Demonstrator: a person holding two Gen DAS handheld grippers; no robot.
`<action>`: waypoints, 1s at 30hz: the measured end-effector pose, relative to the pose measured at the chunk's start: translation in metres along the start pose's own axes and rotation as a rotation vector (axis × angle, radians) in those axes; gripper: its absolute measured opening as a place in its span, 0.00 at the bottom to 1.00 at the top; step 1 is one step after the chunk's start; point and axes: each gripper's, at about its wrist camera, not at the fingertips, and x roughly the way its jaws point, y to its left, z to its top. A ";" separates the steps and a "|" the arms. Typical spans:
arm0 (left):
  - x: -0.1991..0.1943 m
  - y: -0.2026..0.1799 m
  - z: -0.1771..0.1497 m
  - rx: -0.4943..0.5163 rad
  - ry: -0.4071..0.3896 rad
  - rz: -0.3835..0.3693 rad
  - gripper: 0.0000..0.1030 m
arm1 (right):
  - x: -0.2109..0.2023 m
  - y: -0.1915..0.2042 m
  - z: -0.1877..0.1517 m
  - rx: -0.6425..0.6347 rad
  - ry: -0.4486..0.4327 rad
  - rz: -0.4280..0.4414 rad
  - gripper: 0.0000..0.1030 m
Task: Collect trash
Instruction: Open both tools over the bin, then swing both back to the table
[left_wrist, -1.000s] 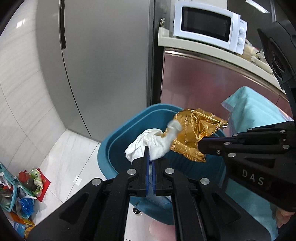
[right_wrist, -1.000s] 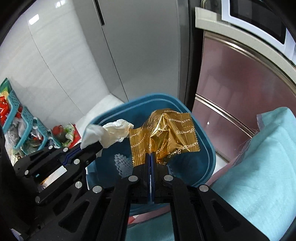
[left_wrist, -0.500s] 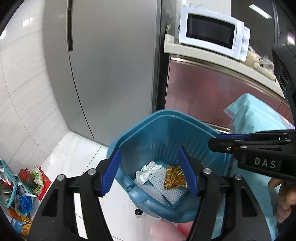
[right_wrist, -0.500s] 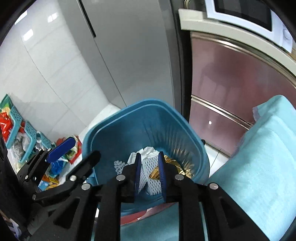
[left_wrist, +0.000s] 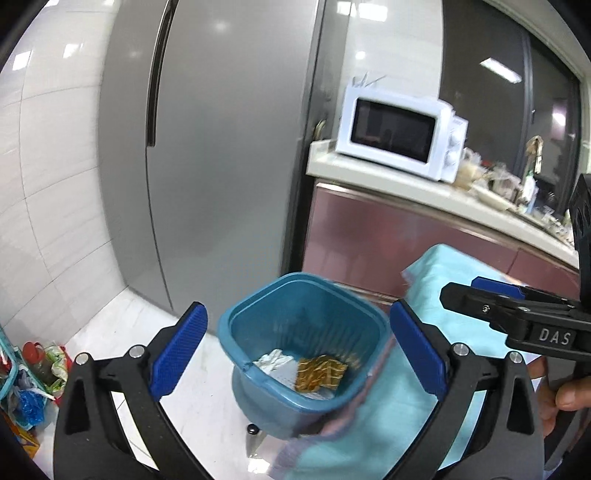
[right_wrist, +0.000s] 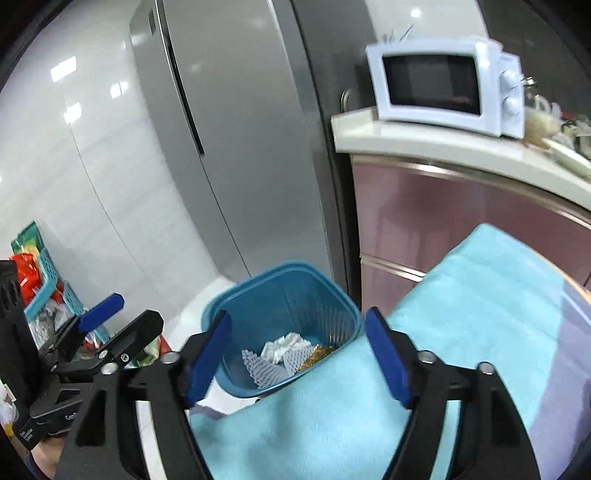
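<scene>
Both sets of jaws have just been opening and are seen spread wide with nothing between them: the left gripper (left_wrist: 298, 360) and the right gripper (right_wrist: 297, 360) are held above the blue bin (left_wrist: 236, 360), touching nothing. The release step is judged done; a white crumpled tissue (left_wrist: 274, 360) and a gold wrapper (left_wrist: 320, 373) are seen lying on the bin's bottom beside white foam netting (right_wrist: 258, 371). For the next move, more trash must be found and both grippers carried away from the bin, past the turquoise cloth (right_wrist: 461, 314) just beside it.
</scene>
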 end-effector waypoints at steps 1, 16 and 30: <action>-0.007 -0.004 0.000 0.004 -0.008 -0.010 0.94 | -0.010 -0.001 -0.002 0.001 -0.020 -0.002 0.74; -0.115 -0.118 -0.022 0.083 -0.121 -0.280 0.95 | -0.172 -0.037 -0.074 0.059 -0.300 -0.176 0.90; -0.162 -0.281 -0.110 0.341 -0.080 -0.569 0.95 | -0.314 -0.111 -0.199 0.270 -0.413 -0.641 0.93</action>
